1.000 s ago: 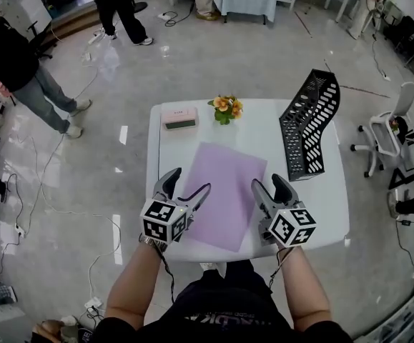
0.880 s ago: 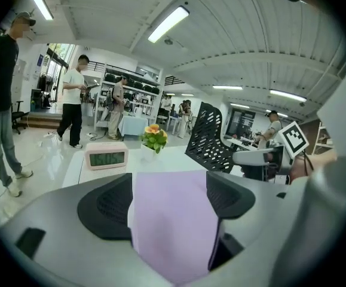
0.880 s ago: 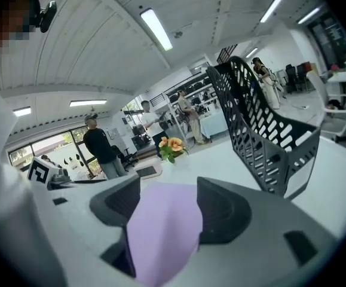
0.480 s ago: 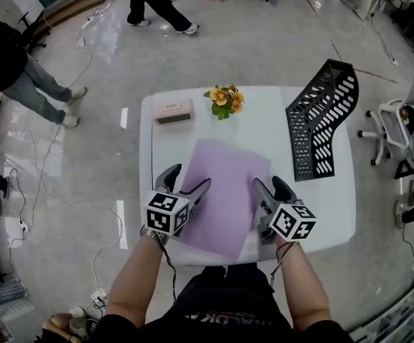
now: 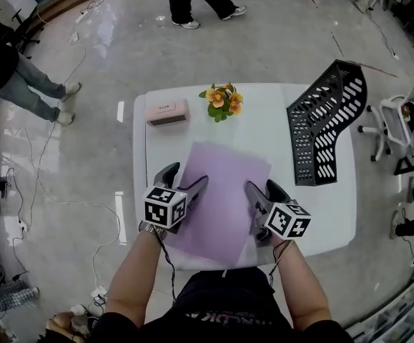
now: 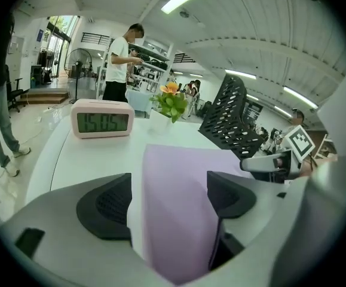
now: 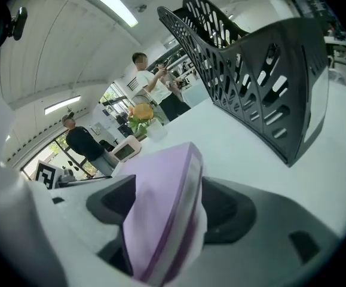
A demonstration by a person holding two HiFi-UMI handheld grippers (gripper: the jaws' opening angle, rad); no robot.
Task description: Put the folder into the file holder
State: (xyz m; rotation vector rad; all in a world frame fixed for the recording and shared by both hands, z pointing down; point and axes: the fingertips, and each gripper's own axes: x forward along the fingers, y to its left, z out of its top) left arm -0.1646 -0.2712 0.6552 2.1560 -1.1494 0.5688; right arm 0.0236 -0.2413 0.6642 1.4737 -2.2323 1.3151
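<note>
Since both claws closed in on folder over last second, I judge pickup starting; folder lies mid-tabletop. Left claw, folder's 9 o'clock: jaws apart, edge between, unpinched. Right claw, 3 o'clock: jaws opening wide around lifted edge, no grip yet. File holder, 2 o'clock, well apart.

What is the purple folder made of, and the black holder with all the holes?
The purple folder looks like thin plastic, maybe card: smooth, matte, its edge bending up softly in the right gripper view. The black file holder looks like hard plastic or painted metal, I can't tell which: stiff walls with neat rows of slots and a dull sheen.
</note>
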